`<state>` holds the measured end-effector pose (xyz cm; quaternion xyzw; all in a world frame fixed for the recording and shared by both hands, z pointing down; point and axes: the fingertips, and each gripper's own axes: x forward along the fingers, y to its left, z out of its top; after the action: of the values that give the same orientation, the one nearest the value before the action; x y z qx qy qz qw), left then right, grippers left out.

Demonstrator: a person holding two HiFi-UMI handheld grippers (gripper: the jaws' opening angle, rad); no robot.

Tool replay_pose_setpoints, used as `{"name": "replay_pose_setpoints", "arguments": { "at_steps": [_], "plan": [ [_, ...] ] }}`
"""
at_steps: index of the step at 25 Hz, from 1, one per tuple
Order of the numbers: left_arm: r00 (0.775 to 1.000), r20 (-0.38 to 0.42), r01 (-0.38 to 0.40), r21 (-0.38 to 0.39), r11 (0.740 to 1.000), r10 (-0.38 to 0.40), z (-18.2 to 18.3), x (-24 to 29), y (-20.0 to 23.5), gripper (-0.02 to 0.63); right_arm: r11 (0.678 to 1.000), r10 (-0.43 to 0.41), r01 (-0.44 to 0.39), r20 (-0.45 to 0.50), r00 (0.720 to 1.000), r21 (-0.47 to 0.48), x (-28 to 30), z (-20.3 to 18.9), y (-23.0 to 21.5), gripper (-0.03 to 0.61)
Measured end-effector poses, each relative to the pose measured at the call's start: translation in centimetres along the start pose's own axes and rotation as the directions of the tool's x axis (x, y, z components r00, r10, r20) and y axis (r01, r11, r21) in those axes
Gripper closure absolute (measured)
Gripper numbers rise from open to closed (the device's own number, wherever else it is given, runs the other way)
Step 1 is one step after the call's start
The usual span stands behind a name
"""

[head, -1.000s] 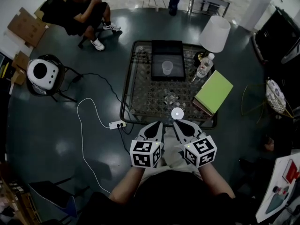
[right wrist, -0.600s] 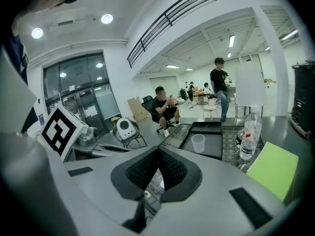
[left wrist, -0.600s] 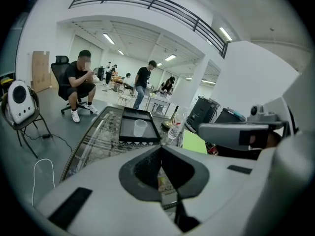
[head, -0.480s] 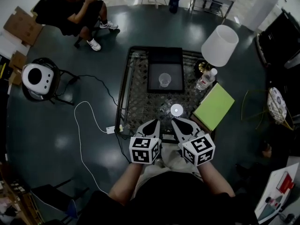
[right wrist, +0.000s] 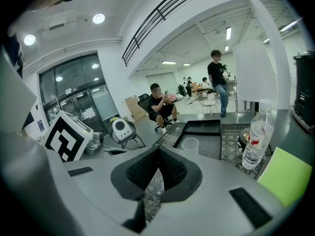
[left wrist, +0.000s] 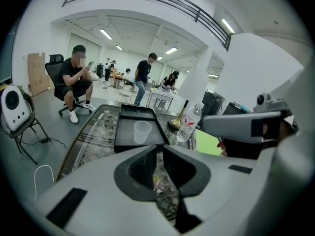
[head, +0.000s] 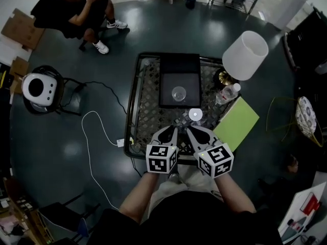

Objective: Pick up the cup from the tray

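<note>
Head view: cup (head: 179, 93) upright, mid-tray (head: 168, 86), at the middle of the surface's (head: 134, 111) far edge. Left tongs (head: 170, 131) and right tongs (head: 190, 130) hover over the near edge.

Left gripper view: tongs clenched bar a sliver, empty; cup dead ahead.

Right gripper view: tongs clenched, empty.

Judgement: part one pair first, clear the tray's near rim, pinch the thin wall lightly. Bottle (head: 227, 92), lamp (head: 245, 55) and green folder (head: 237, 122) crowd the right edge; left side open. Lift straight up.
</note>
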<state>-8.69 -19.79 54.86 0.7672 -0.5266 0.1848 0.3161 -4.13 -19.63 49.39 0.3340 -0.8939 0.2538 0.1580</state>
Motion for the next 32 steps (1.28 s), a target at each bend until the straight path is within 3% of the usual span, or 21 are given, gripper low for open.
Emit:
{"name": "replay_pose_setpoints", "arguments": {
  "at_steps": [6,19,28,32],
  "plan": [
    [1.000,-0.020,-0.003,0.022,1.000,0.004,0.7,4.6,1.3,0.482,0.999,-0.011,0.011,-0.010,1.000,0.040,1.4,-0.2,-2.1,0.568],
    [0.993,-0.093,-0.064,0.081,0.995,0.072,0.0,13.8,5.3,0.355,0.994,0.013,-0.007,-0.057,0.998,0.106,3.9,-1.9,-4.2,0.568],
    [0.986,-0.128,-0.099,0.073,0.992,0.108,0.7,17.6,7.2,0.316,0.990,0.008,0.005,-0.090,0.996,0.142,4.3,-3.4,-5.4,0.568],
    [0.984,-0.132,-0.101,0.119,0.988,0.116,0.7,18.9,7.5,0.311,0.988,0.001,0.013,-0.092,0.996,0.155,4.2,-3.8,-5.6,0.568]
  ]
}}
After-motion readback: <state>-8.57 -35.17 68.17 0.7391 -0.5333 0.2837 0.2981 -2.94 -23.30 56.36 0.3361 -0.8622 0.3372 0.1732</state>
